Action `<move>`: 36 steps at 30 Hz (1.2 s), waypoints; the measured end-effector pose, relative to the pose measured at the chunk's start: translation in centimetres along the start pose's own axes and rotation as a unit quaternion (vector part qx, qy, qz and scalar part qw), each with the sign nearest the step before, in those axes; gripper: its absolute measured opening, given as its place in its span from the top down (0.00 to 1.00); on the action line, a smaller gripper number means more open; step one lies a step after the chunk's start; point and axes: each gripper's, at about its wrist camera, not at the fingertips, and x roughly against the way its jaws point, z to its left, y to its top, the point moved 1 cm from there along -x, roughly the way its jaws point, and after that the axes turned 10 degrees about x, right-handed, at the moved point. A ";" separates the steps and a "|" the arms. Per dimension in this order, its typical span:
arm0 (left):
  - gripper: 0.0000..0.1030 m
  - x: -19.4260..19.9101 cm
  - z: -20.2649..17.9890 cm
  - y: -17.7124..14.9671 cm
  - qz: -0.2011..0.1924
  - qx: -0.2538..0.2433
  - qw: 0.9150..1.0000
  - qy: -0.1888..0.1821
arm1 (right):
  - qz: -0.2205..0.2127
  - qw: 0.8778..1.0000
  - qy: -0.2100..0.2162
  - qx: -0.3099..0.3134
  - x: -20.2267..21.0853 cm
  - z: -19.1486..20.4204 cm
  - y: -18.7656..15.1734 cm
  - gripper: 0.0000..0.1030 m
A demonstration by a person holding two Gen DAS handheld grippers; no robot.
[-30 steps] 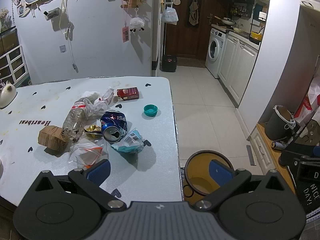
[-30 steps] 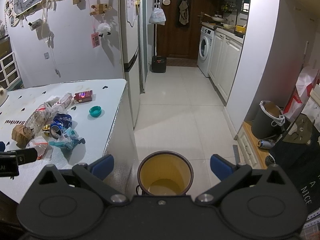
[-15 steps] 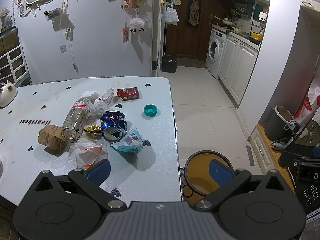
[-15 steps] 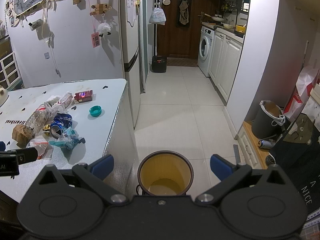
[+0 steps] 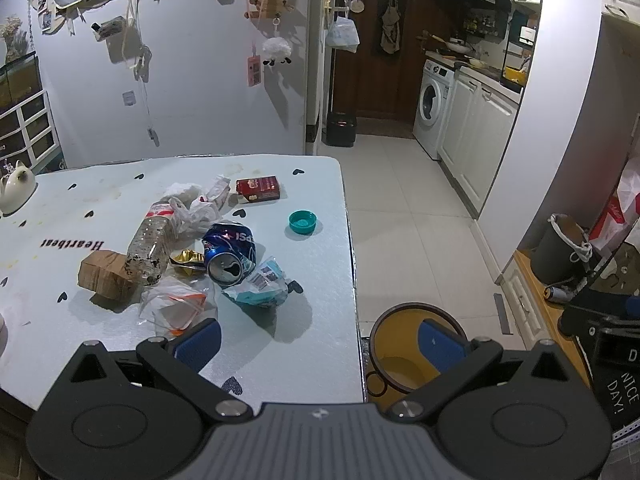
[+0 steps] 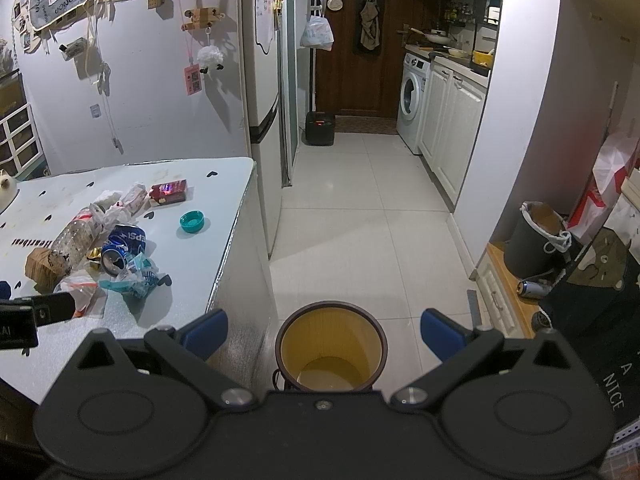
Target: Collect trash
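Trash lies heaped on the pale table [image 5: 100,196]: a crushed blue soda can [image 5: 229,251], a clear plastic bottle [image 5: 150,244], a brown crumpled box [image 5: 105,274], a teal wrapper [image 5: 262,286], a clear bag with orange [image 5: 176,306], white tissue [image 5: 196,202], a red packet [image 5: 258,189] and a teal cap [image 5: 303,222]. My left gripper [image 5: 318,340] hovers open at the table's near right corner, empty. My right gripper [image 6: 324,330] hangs open and empty over the yellow-lined bin [image 6: 331,344] on the floor. The same can [image 6: 122,244] shows in the right wrist view.
A white fridge [image 6: 262,80] stands beyond the table. A tiled corridor [image 6: 360,200] leads to a washing machine [image 6: 412,88]. A dark bucket [image 6: 534,236] and a loose can [image 6: 530,288] sit on a low wooden ledge at right. A white ceramic figure [image 5: 16,188] rests at the table's far left.
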 end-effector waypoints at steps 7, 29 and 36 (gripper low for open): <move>0.00 0.0 0.0 0.0 0.000 0.000 1.000 0.000 | -0.001 1.000 0.001 0.002 0.0 0.4 -0.2 0.00; 0.00 0.9 1.4 -1.3 -0.024 0.055 0.996 0.060 | -0.004 0.998 0.056 0.025 -1.9 0.1 -0.8 0.00; 0.00 0.6 4.8 -0.9 -0.034 0.091 0.992 0.084 | -0.007 0.995 0.086 0.054 -3.1 1.9 0.8 0.00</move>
